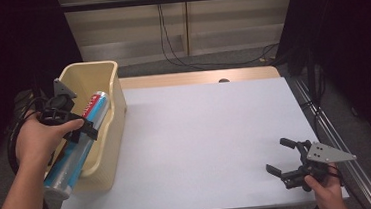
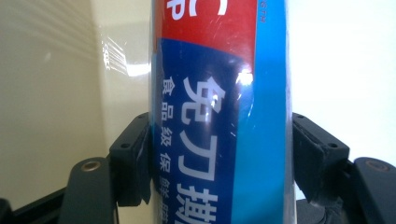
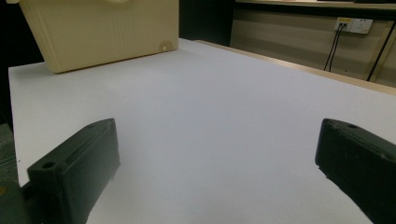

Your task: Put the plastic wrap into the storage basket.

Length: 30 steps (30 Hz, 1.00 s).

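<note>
We see a white worktop (image 1: pixel 206 143) spread across most of the high view, with a strip of bare wood along its far edge. At its left edge stands a cream plastic bin (image 1: pixel 105 121), long side running away from us; in the right gripper view the same bin (image 3: pixel 102 32) sits at the far corner of the worktop. Inside the bin lies a long roll of cling film (image 1: pixel 79 148) in a shiny wrapper, blue with a red band and white Chinese lettering, tilted so its near end sticks out over the bin's near rim and its far end points down into the bin. Our left hand (image 1: pixel 38 141) holds the left gripper (image 1: pixel 77 127) over the bin, and its jaws are clamped on the roll about midway along it. In the left gripper view the roll (image 2: pixel 219 116) stands upright between the two black jaws, each pressed against one side of it, with the bin's cream wall behind. The right gripper (image 1: pixel 283 157) hovers near the worktop's near right corner, held by our right hand (image 1: pixel 328 188), well apart from the bin, its jaws spread wide with nothing between them.
</note>
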Each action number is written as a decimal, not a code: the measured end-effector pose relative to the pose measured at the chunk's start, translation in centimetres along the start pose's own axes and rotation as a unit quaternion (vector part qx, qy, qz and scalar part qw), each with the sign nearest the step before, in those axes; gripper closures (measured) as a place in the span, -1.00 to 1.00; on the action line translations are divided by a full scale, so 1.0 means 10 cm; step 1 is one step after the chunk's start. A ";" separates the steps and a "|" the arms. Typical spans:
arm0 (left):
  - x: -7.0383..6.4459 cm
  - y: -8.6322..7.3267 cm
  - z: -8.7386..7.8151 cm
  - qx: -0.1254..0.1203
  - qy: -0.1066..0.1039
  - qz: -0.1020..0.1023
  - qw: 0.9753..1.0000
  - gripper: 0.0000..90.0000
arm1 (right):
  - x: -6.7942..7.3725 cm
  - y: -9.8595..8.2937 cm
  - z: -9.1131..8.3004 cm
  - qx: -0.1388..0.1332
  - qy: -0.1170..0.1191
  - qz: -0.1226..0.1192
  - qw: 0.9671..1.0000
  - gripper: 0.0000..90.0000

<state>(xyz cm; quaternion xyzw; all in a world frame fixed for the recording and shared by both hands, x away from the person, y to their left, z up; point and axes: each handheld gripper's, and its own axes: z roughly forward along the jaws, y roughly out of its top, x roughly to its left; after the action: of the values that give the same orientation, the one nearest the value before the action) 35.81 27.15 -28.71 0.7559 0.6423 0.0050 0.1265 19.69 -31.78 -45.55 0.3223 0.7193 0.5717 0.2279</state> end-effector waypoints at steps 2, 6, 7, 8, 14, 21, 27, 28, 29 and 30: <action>0.00 0.00 0.02 0.003 0.000 0.000 1.000 -0.30 | 0.00 0.00 0.00 0.001 0.000 0.000 1.000 -1.00; -0.01 0.01 0.05 0.008 0.001 -0.001 1.000 -0.30 | 0.00 0.00 0.00 0.000 0.000 0.000 1.000 -1.00; -0.01 0.02 0.05 0.010 0.002 -0.002 1.000 -0.30 | 0.00 0.00 0.00 0.000 0.000 0.000 1.000 -1.00; -0.01 0.02 0.05 0.013 0.002 0.002 1.000 -0.30 | 0.00 0.00 0.00 0.000 0.000 0.000 1.000 -1.00; -0.01 0.05 0.07 0.012 0.008 -0.004 1.000 -0.31 | 0.00 0.00 0.00 0.001 0.001 -0.001 1.000 -1.00; -0.02 0.08 -0.19 -0.042 -0.036 -0.007 0.998 -0.01 | 0.00 0.00 0.01 0.000 0.001 -0.002 1.000 -1.00; -0.24 0.11 -0.23 -0.032 -0.052 0.016 0.998 -0.18 | 0.01 0.01 0.02 0.000 0.002 -0.002 1.000 -1.00; -0.28 0.10 -0.21 -0.033 -0.053 0.019 0.998 -0.22 | 0.01 0.01 0.02 0.001 0.003 -0.003 1.000 -1.00; -0.32 0.11 -0.18 -0.031 -0.056 0.021 0.998 -0.25 | 0.01 0.01 0.02 -0.001 0.003 -0.003 1.000 -1.00; -0.34 0.11 -0.16 -0.029 -0.062 0.025 0.997 -0.26 | 0.01 0.01 0.01 -0.001 0.002 -0.003 1.000 -1.00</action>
<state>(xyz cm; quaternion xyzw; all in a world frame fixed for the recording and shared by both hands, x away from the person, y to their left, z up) 35.97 23.95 -26.37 0.7664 0.6140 -0.0202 0.1876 19.76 -31.62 -45.44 0.3183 0.7201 0.5727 0.2285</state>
